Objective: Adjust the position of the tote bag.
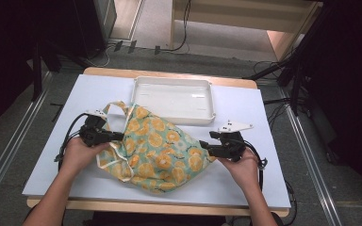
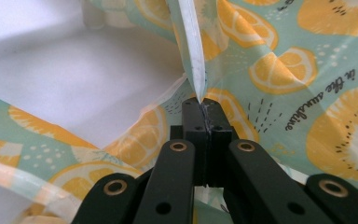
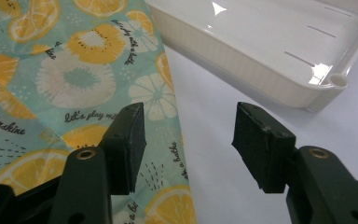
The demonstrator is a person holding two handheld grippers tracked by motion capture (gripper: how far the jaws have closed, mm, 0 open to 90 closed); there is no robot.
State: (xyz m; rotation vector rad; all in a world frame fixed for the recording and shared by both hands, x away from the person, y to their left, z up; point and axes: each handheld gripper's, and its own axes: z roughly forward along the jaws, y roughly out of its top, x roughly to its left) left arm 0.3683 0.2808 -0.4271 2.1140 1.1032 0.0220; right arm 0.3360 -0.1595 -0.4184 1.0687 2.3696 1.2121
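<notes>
A teal cloth bag (image 1: pixel 158 148) printed with orange slices lies crumpled on the white table. My left gripper (image 1: pixel 118 136) is shut on the bag's hem at its left side; in the left gripper view the jaws pinch a fold of the bag (image 2: pixel 279 60) with its pale edge standing up between them, at my left gripper (image 2: pixel 200 105). My right gripper (image 1: pixel 202 150) sits at the bag's right edge, open. In the right gripper view, my right gripper (image 3: pixel 189 133) has one jaw over the bag (image 3: pixel 74 70) and the other over bare table.
A shallow white tray (image 1: pixel 136 89) stands empty behind the bag, toward the table's far edge; its corner (image 3: pixel 307 88) lies just ahead of my right gripper. The white table (image 1: pixel 254 188) has a wooden rim. Cables run on the floor beyond.
</notes>
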